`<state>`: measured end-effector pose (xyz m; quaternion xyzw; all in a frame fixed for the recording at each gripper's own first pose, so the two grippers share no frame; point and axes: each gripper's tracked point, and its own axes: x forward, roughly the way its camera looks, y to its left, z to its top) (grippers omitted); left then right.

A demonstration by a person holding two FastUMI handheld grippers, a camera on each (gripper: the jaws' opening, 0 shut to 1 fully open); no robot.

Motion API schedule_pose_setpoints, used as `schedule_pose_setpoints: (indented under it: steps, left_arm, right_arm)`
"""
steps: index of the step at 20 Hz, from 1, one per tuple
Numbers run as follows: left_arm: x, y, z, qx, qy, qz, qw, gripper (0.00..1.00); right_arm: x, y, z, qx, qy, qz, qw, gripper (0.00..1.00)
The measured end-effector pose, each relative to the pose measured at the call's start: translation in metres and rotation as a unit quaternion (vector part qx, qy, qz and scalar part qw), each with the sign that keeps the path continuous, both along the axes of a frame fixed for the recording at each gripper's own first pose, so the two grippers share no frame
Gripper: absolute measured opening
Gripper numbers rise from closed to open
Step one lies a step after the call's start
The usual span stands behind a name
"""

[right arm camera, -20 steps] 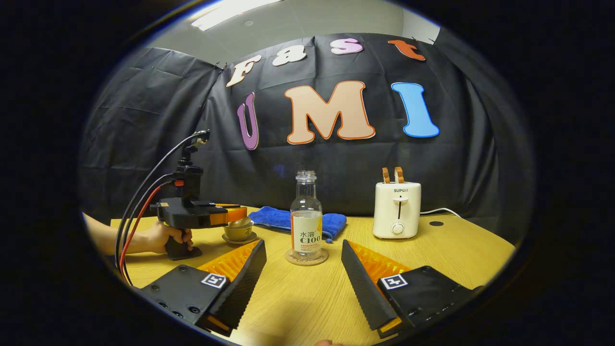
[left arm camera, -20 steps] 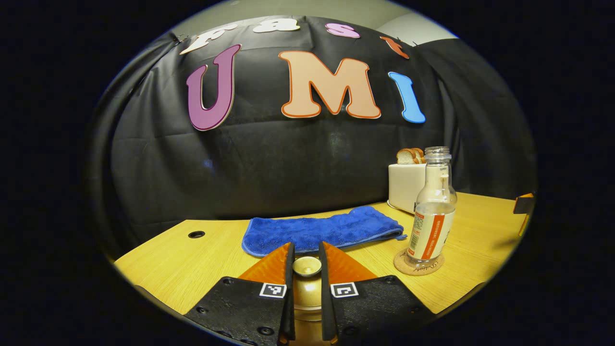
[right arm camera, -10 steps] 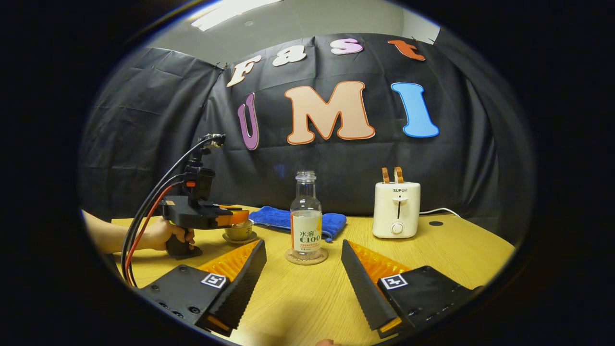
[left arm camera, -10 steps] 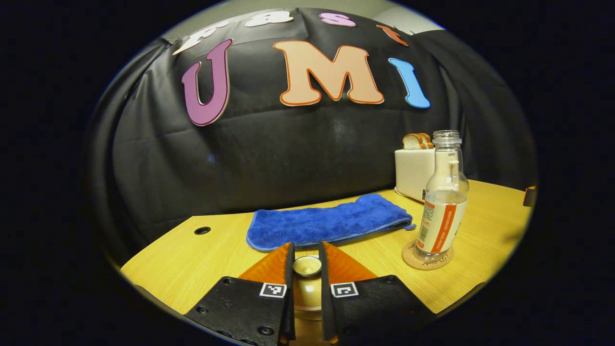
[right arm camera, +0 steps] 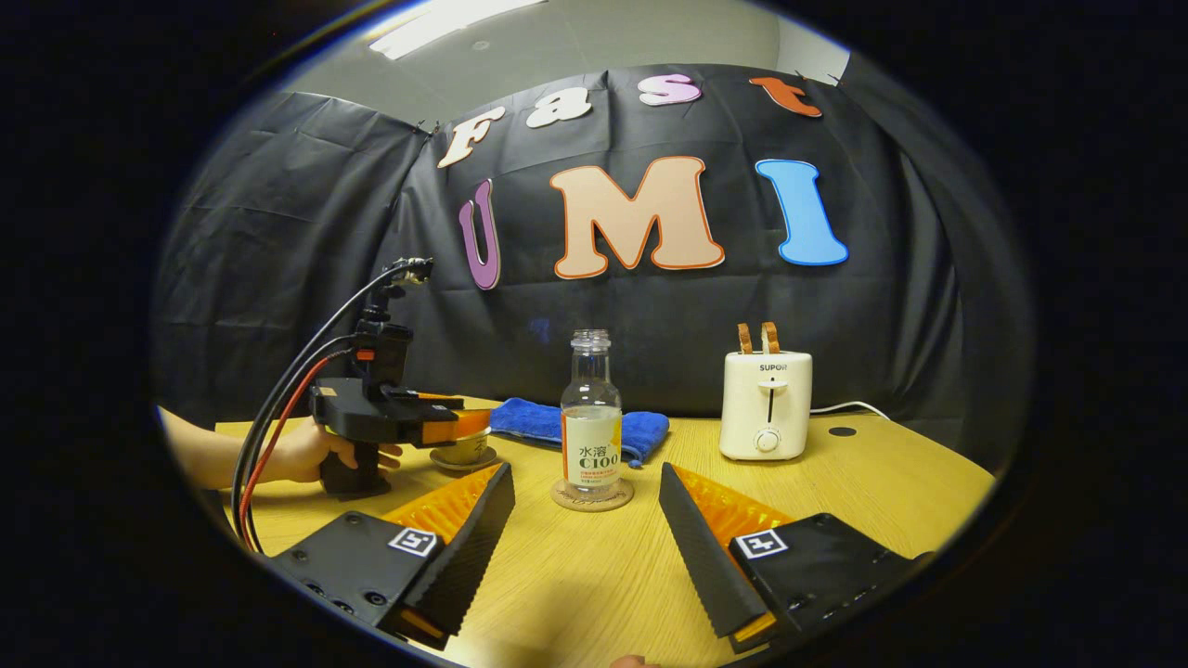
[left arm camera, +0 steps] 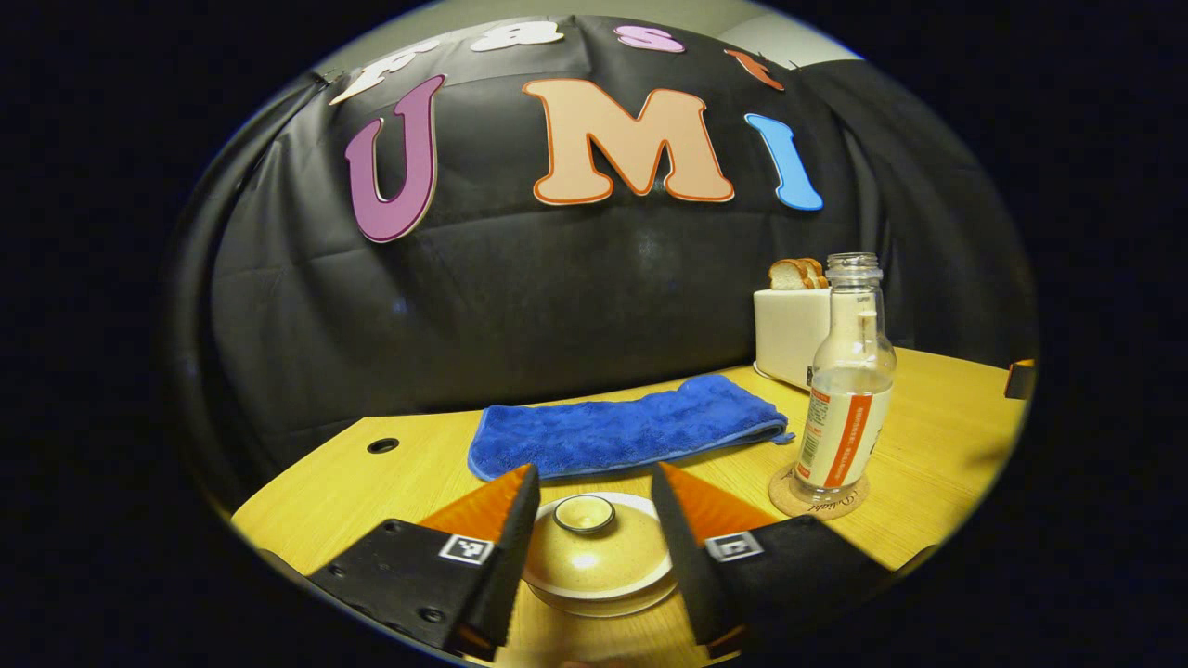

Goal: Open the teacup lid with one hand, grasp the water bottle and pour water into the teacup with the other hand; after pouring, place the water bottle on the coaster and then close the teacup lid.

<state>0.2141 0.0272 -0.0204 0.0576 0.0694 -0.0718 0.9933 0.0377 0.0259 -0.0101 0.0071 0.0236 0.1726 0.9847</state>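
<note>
The left gripper has its jaws apart, one on each side of the teacup lid, touching neither side. The lid sits on the teacup. The right gripper hovers low over the desk, jaws apart and empty. The water bottle stands upright on the coaster, beside the blue cloth.

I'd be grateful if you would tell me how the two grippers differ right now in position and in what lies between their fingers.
The left gripper brackets the teacup lid, fingers apart and off its knob; the right gripper has bare table between its fingers. The left gripper sits at the teacup; the right gripper sits back from the water bottle on its coaster. Both are open.
</note>
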Motion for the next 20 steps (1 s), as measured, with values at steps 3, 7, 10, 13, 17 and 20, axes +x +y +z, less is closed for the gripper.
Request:
schedule_pose_setpoints:
  steps: [3,7,10,13,17,20]
  left_arm:
    - [-0.004,0.01,0.005,-0.012,-0.015,0.023,1.0,0.87]
    - [-0.023,0.022,0.017,-0.066,-0.056,0.047,0.995,0.97]
    - [-0.055,0.019,0.017,-0.063,-0.052,0.039,0.996,0.99]
    - [-0.096,0.02,0.022,-0.061,-0.06,0.04,0.996,0.97]
    - [-0.153,0.025,0.025,-0.061,-0.063,0.047,0.995,0.97]
    - [-0.181,0.028,0.024,-0.06,-0.061,0.058,0.995,1.0]
  right_arm:
    - [0.001,0.0,0.0,-0.001,0.0,-0.002,1.0,1.0]
    - [0.003,-0.009,0.001,-0.002,-0.001,-0.024,1.0,0.94]
    - [0.005,-0.016,0.001,-0.003,-0.003,-0.049,0.999,0.94]
    - [0.003,-0.019,0.002,-0.002,-0.005,-0.063,0.998,0.94]
    - [-0.004,-0.018,0.002,-0.003,-0.005,-0.071,0.997,0.94]
    - [-0.012,-0.017,0.002,-0.003,-0.005,-0.08,0.997,0.94]
